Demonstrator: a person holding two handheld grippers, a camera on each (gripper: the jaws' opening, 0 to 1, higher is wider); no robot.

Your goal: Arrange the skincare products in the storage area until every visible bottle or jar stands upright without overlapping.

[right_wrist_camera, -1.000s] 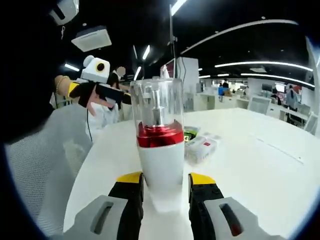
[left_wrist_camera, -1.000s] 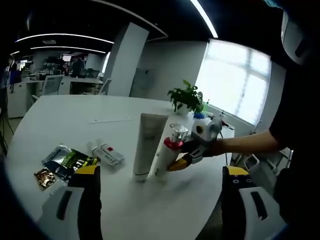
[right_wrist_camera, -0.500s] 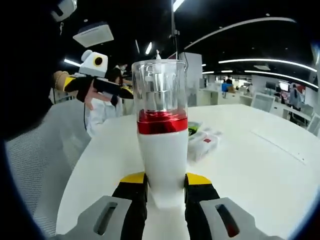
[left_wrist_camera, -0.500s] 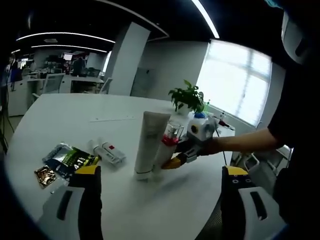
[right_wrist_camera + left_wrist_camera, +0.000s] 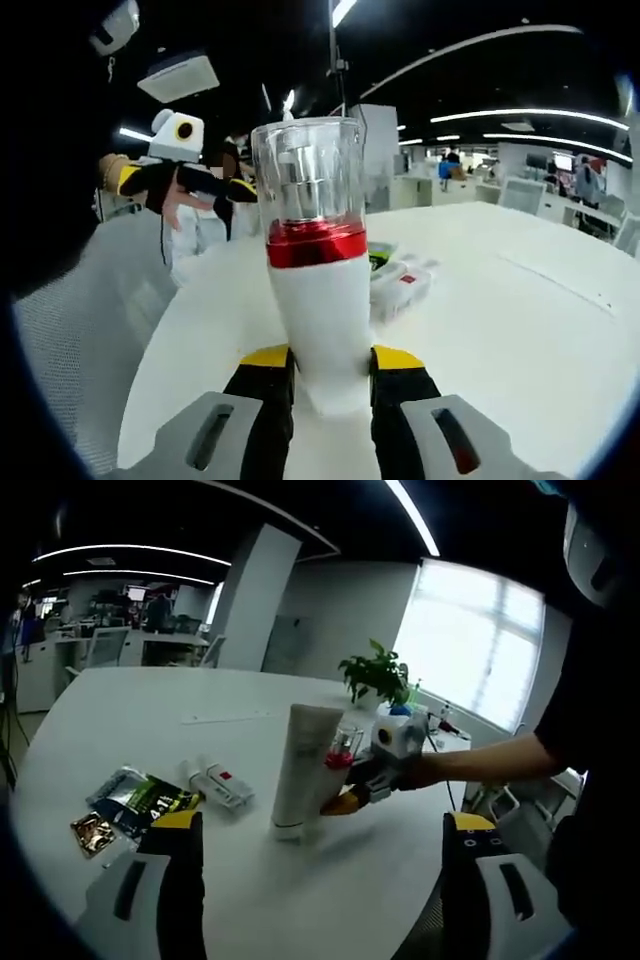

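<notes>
- Right claw (image 5: 320, 372) clenched on the pump bottle (image 5: 312, 270), yellow-tipped jaws pressed against either side of its white lower body.
- Bottle seen with a clear cap over the pump, a red band beneath it, and a white body narrowing toward the jaws; tilted slightly in the right gripper view.
- Same right claw (image 5: 345, 802) seen in the left gripper view, reaching in from the right in a person's hand (image 5: 425, 772), with the bottle's red band and clear cap (image 5: 342, 745) showing just beside the white tube (image 5: 298, 770).
- White tube standing on its cap on the table (image 5: 120, 720), flat crimped end on top, partly hiding the pump bottle from this side.
- Left claw (image 5: 318, 825) released, jaws wide apart at the bottom of the left gripper view, holding nothing, well short of the tube.
- Left claw (image 5: 215, 187) also visible in the right gripper view, up at the left, held in a hand above the table edge.
- Small white box with a red mark (image 5: 222, 786) lying on the table left of the tube; same box (image 5: 402, 289) seen past the bottle in the right gripper view.
- Dark sachets (image 5: 140, 802) and a small coppery packet (image 5: 90, 832) lying flat farther left.
- Potted plant (image 5: 377, 677) at the far table edge, before a bright window (image 5: 470, 650).
</notes>
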